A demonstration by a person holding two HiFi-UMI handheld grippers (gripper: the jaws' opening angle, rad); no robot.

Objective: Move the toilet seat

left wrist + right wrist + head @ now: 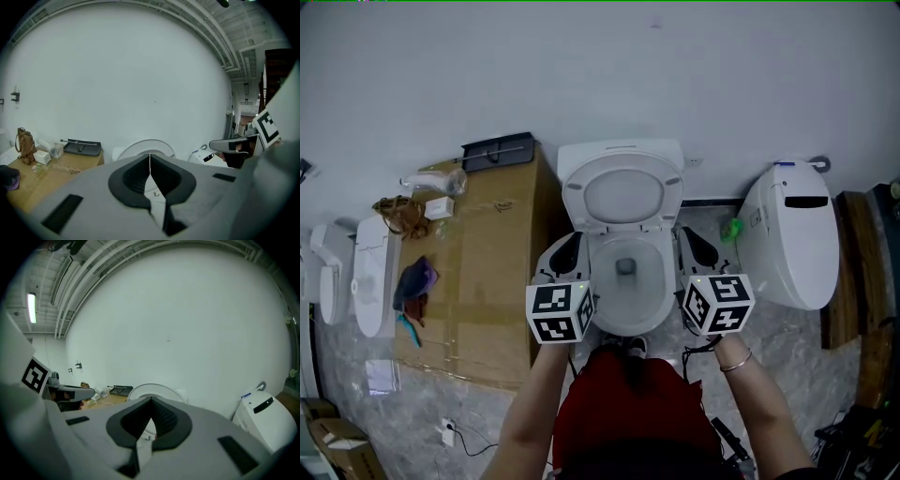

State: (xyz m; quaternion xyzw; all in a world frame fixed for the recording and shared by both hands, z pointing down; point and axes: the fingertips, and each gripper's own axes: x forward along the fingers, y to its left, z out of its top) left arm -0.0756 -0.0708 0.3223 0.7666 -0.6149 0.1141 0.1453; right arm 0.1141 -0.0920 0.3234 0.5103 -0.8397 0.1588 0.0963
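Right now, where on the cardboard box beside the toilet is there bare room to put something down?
The near and middle part of the cardboard box, beside the toilet bowl, is bare. Its far end is crowded: black tray, plastic bottle, small white box, brown bundle. A purple cloth takes the left edge.

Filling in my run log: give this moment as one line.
toilet seat: raised | left gripper: jaws shut, empty, beside bowl | right gripper: jaws shut, empty, beside bowl
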